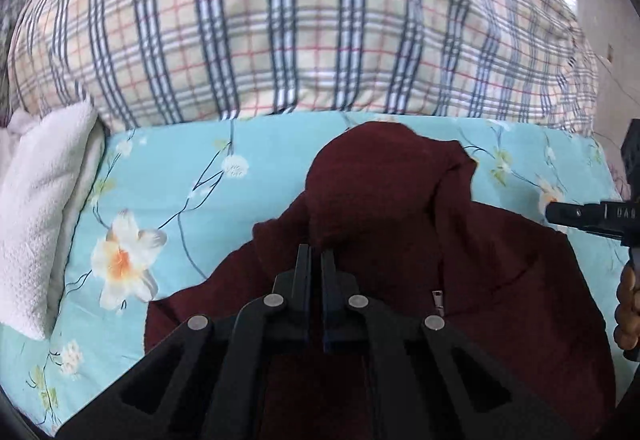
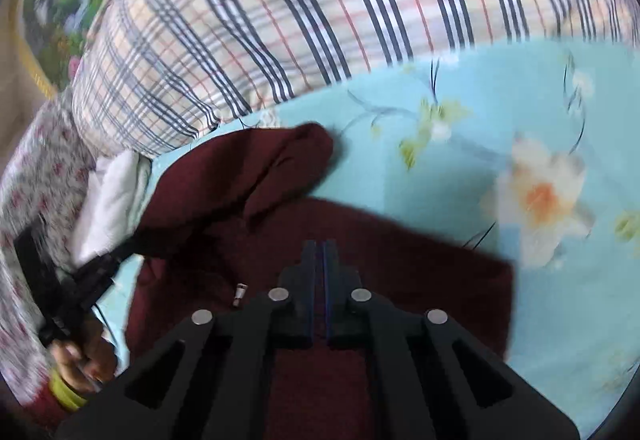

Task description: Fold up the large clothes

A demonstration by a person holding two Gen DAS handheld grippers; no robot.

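Now the left tongs (image 1: 316,254) sit pressed together over the maroon garment (image 1: 400,200) spread on the floral bed sheet (image 1: 168,176), seemingly pinching cloth. Rightward, the right tongs (image 2: 319,250) look nearly closed too; carry both corners evenly, keeping the edge taut.

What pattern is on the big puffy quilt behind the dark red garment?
The quilt is cream plaid with navy, white and thin red lines, clearest in the left wrist view.

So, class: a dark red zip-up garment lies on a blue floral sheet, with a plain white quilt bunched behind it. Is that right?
Not quite. The quilt bunched behind the dark red garment is plaid, cream with blue and red lines, not plain white; the left wrist view shows it clearly. The garment does lie on the blue floral sheet, zip pull visible.
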